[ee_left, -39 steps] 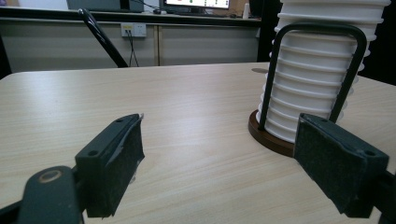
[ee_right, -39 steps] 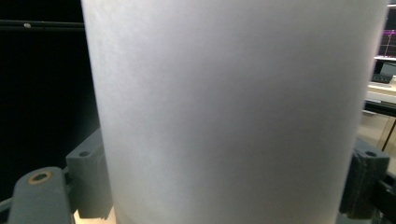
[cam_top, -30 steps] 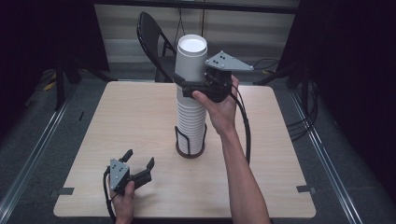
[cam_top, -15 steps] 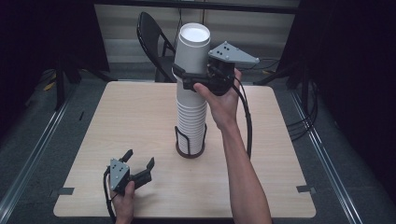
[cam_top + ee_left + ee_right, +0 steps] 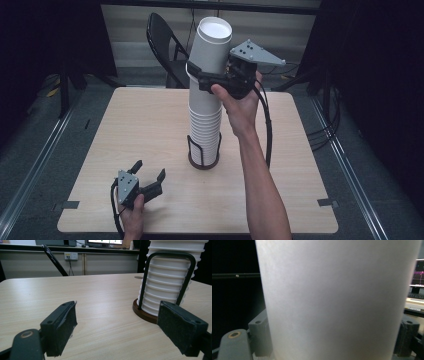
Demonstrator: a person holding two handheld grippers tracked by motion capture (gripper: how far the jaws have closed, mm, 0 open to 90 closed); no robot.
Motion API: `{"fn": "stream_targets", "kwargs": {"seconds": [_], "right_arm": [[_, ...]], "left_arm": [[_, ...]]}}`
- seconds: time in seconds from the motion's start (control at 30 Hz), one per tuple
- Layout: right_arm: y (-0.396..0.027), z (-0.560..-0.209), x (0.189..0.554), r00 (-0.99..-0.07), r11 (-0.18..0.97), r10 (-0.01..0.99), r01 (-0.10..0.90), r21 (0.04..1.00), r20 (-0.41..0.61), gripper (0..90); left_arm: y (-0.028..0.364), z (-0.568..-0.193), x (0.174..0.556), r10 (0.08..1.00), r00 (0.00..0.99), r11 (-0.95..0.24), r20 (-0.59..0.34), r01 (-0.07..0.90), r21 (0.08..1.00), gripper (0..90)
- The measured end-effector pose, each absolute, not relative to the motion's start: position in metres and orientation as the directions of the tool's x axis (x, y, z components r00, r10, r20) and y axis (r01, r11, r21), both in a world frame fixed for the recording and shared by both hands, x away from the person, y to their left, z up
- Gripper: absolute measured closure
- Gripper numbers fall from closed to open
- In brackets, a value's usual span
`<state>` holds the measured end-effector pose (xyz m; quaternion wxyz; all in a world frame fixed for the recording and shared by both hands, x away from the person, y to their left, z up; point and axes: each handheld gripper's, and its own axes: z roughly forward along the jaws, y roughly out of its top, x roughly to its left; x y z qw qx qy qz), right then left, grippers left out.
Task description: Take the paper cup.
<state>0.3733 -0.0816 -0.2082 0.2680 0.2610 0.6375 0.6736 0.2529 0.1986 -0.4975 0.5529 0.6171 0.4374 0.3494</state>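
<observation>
2 pads (image 5: 259,340) grip top cup (image 5: 337,297) | high view: cup stack (image 5: 204,125) below

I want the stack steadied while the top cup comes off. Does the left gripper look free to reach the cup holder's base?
Probably yes: the left gripper is open, and bare table lies between it and the cup holder.

A white paper cup (image 5: 212,47) sits at the very top of a tall stack of white cups (image 5: 205,122). It stands upright and sticks up higher than the others. The stack stands in a black wire holder (image 5: 203,152) with a round brown base.
</observation>
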Motion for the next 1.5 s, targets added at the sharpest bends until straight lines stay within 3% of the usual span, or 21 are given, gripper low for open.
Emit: {"fn": "stream_targets", "kwargs": {"seconds": [1.5], "right_arm": [[-0.154,-0.213,0.359,-0.585,-0.048,0.810,-0.007,0.999,0.035,14.7]], "left_arm": [[0.197,-0.497,0.253,0.928,0.371,-0.015,-0.042,0.149,0.989,15.9]]}}
